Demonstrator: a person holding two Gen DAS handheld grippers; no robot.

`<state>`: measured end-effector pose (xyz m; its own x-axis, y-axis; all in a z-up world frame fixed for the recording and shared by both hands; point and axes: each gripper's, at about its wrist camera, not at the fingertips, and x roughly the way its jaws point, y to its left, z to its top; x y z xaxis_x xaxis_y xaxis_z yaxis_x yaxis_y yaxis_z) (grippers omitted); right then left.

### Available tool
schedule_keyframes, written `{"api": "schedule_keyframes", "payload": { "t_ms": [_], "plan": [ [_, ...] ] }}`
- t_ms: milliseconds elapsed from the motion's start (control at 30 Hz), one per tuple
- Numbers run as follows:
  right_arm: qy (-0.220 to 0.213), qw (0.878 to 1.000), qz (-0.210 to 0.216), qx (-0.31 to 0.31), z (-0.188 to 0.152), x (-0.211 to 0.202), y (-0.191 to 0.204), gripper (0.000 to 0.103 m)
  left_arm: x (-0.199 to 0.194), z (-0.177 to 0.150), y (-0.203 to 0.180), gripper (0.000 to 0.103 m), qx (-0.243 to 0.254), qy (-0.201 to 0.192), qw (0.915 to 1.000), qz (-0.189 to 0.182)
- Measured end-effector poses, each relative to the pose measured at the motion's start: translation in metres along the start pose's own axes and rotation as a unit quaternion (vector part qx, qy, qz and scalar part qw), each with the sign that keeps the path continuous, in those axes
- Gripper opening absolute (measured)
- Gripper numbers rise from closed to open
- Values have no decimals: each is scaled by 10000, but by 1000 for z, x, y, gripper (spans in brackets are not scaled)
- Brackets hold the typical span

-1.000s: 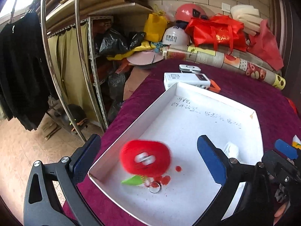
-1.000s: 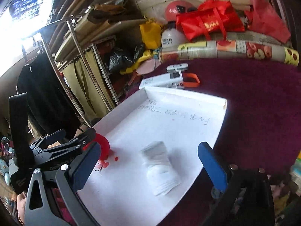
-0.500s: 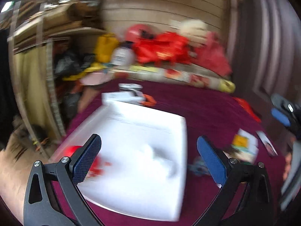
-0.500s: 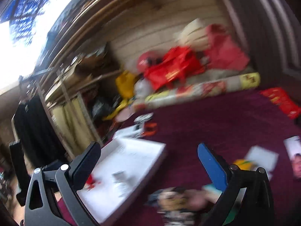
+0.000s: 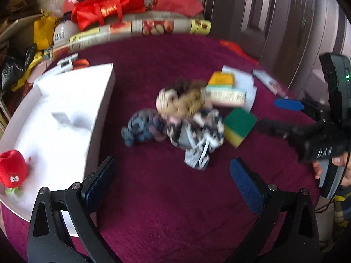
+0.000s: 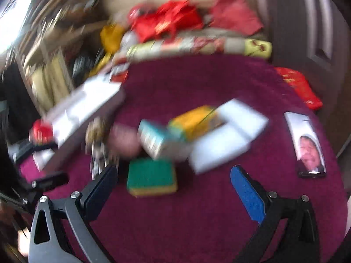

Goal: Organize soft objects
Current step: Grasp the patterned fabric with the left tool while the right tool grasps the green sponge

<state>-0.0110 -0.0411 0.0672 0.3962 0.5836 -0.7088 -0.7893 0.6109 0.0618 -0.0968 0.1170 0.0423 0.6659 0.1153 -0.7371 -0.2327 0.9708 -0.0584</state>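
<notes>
My left gripper (image 5: 173, 175) is open and empty above the purple cloth, just short of a pile of soft things: a blue-grey fabric bundle (image 5: 142, 128), a beige plush (image 5: 179, 103) and a patterned dark-and-white cloth (image 5: 197, 131). A green and yellow sponge (image 5: 239, 125) lies to their right. The white tray (image 5: 103, 100) at the left holds a red plush toy (image 5: 12, 168) and a white soft item (image 5: 63, 118). My right gripper (image 6: 173, 179) is open and empty, close over the sponge (image 6: 151, 175). The right wrist view is blurred.
Small boxes (image 5: 223, 89) and white paper (image 6: 228, 140) lie behind the sponge. A photo card (image 6: 307, 144) lies at the right. A red packet (image 6: 298, 87) lies far right. Red bags (image 5: 109, 6), a printed roll (image 5: 140, 28) and helmets line the back edge.
Both grippers have swung right, away from the tray, and now face the pile on the cloth. The red plush toy and the white item stay in the tray.
</notes>
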Motion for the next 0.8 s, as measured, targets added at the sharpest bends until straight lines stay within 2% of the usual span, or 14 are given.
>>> {"api": "schedule_keyframes", "payload": {
  "t_ms": [67, 133, 233, 267, 333, 467, 600, 633, 667, 700, 733, 800],
  "plan": [
    [208, 9996, -25, -210, 3, 17, 10, 103, 6, -4, -1, 103, -18, 119, 9999, 53],
    [336, 9989, -49, -337, 6, 31, 16, 93, 8, -6, 0, 103, -36, 161, 9998, 73],
    [542, 9977, -23, -396, 5, 46, 18, 61, 13, -4, 0, 103, -65, 215, 9997, 23],
    [563, 9978, 75, -330, 3, 47, 15, 57, 14, -4, -1, 103, -73, 240, 9997, 4],
    [431, 9988, 159, -183, 2, 37, 7, 57, 22, 1, -4, 103, -63, 318, 9994, -101],
    [328, 9993, -63, 182, -7, 20, -19, 57, 41, 13, -9, 103, -125, 487, 9986, -169],
    [404, 9959, 237, 779, -14, 18, -41, 57, 64, 25, -18, 100, -237, 583, 9979, -181],
    [389, 9957, 246, 809, -15, 18, -42, 57, 66, 26, -19, 79, -220, 534, 9983, -97],
    [374, 9960, 227, 784, -15, 17, -41, 57, 68, 26, -20, 63, -203, 528, 9984, -42],
    [360, 9964, 201, 742, -15, 16, -39, 57, 67, 26, -21, 54, -141, 478, 9987, 51],
    [337, 9968, 186, 696, -15, 14, -37, 57, 63, 24, -21, 44, -101, 459, 9989, -37],
    [278, 9975, 202, 624, -15, 11, -34, 57, 55, 20, -19, 40, -96, 398, 9991, -113]
  ]
}}
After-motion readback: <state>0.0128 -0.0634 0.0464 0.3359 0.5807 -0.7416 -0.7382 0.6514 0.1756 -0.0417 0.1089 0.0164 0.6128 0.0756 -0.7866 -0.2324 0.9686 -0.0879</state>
